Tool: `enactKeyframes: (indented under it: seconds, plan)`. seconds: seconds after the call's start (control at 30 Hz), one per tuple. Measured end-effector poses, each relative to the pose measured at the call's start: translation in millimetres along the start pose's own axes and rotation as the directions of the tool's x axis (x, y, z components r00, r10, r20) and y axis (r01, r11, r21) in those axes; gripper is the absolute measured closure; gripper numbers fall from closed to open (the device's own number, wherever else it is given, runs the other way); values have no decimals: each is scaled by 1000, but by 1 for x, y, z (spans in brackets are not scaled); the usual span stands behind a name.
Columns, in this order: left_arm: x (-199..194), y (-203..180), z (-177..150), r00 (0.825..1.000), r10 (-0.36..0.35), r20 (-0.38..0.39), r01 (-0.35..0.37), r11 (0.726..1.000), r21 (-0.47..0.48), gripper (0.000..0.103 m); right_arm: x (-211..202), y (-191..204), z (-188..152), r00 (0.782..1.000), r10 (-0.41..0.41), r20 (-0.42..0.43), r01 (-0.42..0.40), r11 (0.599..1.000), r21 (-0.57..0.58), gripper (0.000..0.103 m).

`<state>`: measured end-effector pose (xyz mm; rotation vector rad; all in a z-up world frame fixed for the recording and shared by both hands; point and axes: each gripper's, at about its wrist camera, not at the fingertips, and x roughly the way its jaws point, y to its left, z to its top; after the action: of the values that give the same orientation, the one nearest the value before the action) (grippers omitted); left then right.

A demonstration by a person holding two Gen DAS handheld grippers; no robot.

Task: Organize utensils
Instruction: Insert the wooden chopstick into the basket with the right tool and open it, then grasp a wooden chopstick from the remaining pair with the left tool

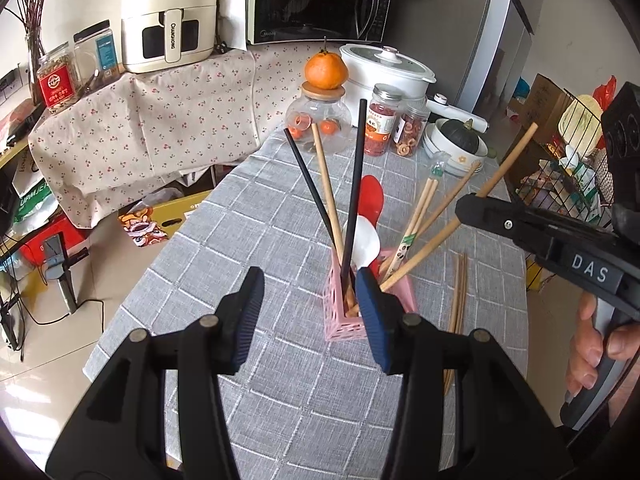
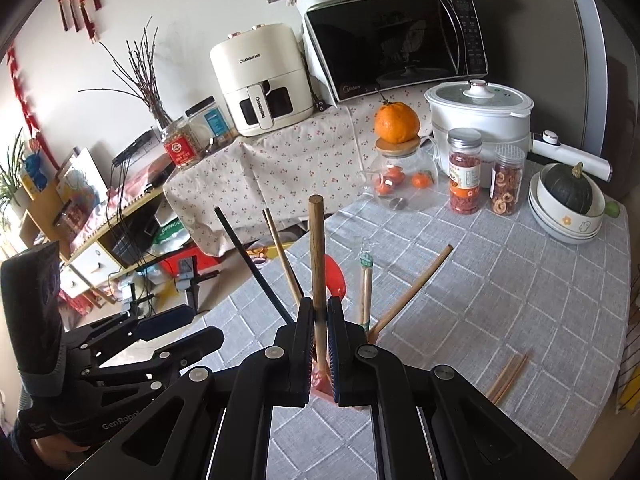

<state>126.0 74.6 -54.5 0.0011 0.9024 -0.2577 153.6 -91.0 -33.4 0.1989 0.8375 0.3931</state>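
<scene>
A pink lattice utensil holder (image 1: 348,316) stands on the grey checked tablecloth (image 1: 280,240). It holds black chopsticks (image 1: 356,184), wooden chopsticks (image 1: 328,196), a white spoon (image 1: 362,244) and a red spoon (image 1: 370,196). My left gripper (image 1: 310,312) is open, just in front of the holder, with the right pad beside its rim. My right gripper (image 2: 319,332) is shut on a wooden chopstick (image 2: 318,264) that stands upright over the holder (image 2: 322,384). It also shows in the left wrist view (image 1: 472,206), gripping a slanted wooden chopstick (image 1: 508,162). Loose wooden chopsticks (image 1: 458,304) lie on the cloth to the right.
At the table's far end stand a glass jar with an orange on its lid (image 1: 324,120), two snack jars (image 1: 380,124), stacked bowls with a dark squash (image 1: 460,144) and a white cooker (image 1: 384,68). A wire rack (image 1: 568,160) stands off the right edge.
</scene>
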Motion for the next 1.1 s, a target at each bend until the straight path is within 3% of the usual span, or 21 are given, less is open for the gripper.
enactKeyframes:
  seconds: [0.2,0.47,0.53,0.73,0.9,1.1]
  plan:
    - [3,-1,-2,1000,-6,-23,6,1000,-2,44,5,-6,-4,999,15,-37,-14,1000,24,93]
    - [5,-11,-5,997,-41,-62,42,999,8,42,-38,-28,2,1000,7,29,-9,998,64,75]
    - [5,-15,-7,996,-50,-75,51,999,13,41,-48,-39,2,999,-9,39,5,997,81,63]
    - [3,-31,-11,991,-78,-105,81,996,29,36,-74,-79,-7,996,-84,36,78,988,133,53]
    - [6,-52,-17,985,-105,-137,114,992,61,35,-88,-113,-24,990,-140,-11,140,974,176,50]
    - [13,-91,-28,983,-82,-166,113,976,184,35,-100,-144,-46,977,-197,-76,208,960,188,44]
